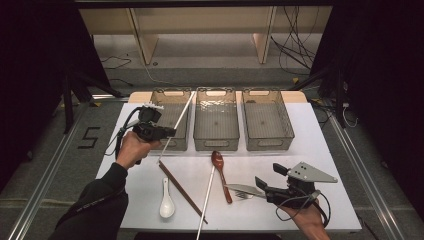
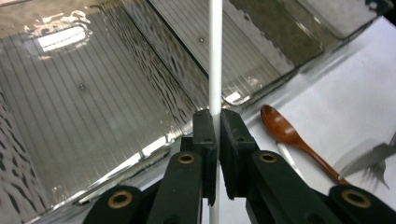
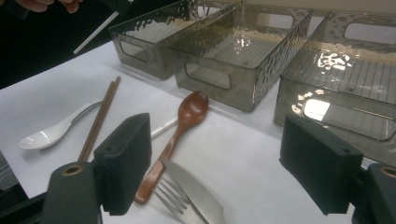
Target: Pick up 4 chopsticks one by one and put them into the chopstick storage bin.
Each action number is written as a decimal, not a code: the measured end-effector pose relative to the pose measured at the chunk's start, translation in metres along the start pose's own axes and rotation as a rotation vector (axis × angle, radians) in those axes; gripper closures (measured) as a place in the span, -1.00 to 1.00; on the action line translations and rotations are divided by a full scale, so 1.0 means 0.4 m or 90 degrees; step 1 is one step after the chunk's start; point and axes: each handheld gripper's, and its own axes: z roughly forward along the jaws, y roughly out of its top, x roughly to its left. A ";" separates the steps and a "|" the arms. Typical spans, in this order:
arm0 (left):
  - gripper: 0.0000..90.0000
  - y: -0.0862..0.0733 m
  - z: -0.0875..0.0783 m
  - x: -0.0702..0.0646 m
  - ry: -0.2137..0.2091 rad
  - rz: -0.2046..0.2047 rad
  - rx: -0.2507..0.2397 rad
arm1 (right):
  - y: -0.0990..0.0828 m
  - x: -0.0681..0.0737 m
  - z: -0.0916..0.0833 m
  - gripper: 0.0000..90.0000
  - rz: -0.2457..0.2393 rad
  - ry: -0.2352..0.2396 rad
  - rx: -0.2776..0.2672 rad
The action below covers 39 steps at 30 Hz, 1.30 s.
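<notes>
Black pads of the left tool (image 2: 215,140) are pinched tight on a white chopstick (image 2: 215,56), which runs straight up between them and out past the top edge of the left gripper view, its far tip cut off there. Seen from above, that left tool (image 1: 159,132) hangs over the near end of the left bin (image 1: 172,119), and the white chopstick (image 1: 179,122) slants across the bin from its near rim toward its far right corner, off the bench (image 1: 310,150). Its lower end pokes out just below the pads.

To the right sit the middle bin (image 1: 216,120) and the right bin (image 1: 267,120), side by side. On the bench nearer the person lie a white spoon (image 1: 166,199), a pair of brown chopsticks (image 1: 182,190), a second white chopstick (image 1: 206,200) and a wooden spoon (image 1: 221,175); the wooden spoon lies over that chopstick.

Further right, the right tool (image 3: 224,172) stands wide apart with nothing between its pads, just above a knife (image 3: 196,193) lying over a fork (image 3: 170,198). The knife and fork handles are hidden under the tool from above, so how they end I cannot make out.
</notes>
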 end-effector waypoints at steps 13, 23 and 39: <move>0.88 0.057 -0.003 0.053 0.013 -0.028 -0.037 | 0.000 0.000 -0.001 -0.43 0.000 0.001 -0.002; 0.88 0.092 0.000 0.101 0.023 -0.040 -0.077 | 0.001 -0.001 -0.002 -0.44 0.000 0.004 -0.007; 0.88 0.108 0.027 0.171 0.073 -0.058 -0.105 | 0.001 0.000 -0.001 -0.48 0.000 0.009 -0.011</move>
